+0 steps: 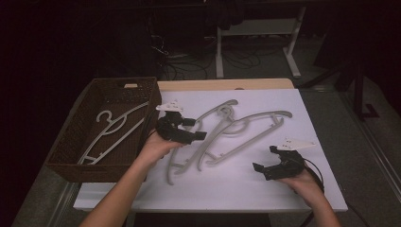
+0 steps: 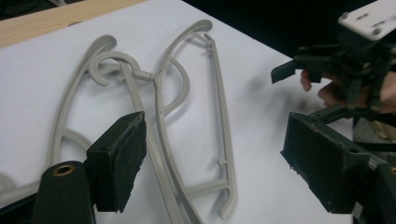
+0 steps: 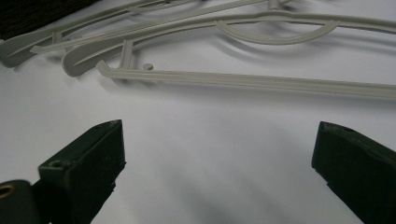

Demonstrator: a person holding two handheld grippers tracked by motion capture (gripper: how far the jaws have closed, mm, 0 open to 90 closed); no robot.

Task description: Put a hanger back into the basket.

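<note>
White tabletop point(image 1: 246, 189) bears grey hangers point(image 1: 236, 130); both grippers' jaws gape, holding nothing, dark room behind.

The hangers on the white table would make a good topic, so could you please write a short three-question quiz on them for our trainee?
1. True or false: the wicker basket at the table's left already holds a white hanger.
2. Which hand-held gripper is poised over the grey hangers?
A. left hand-held gripper
B. right hand-held gripper
3. Fill in: in the left gripper view, the left hand-held gripper's jaws stand ____, with a hanger arm on the table between them.

Key: 1 true; 2 A; 3 open.
</note>
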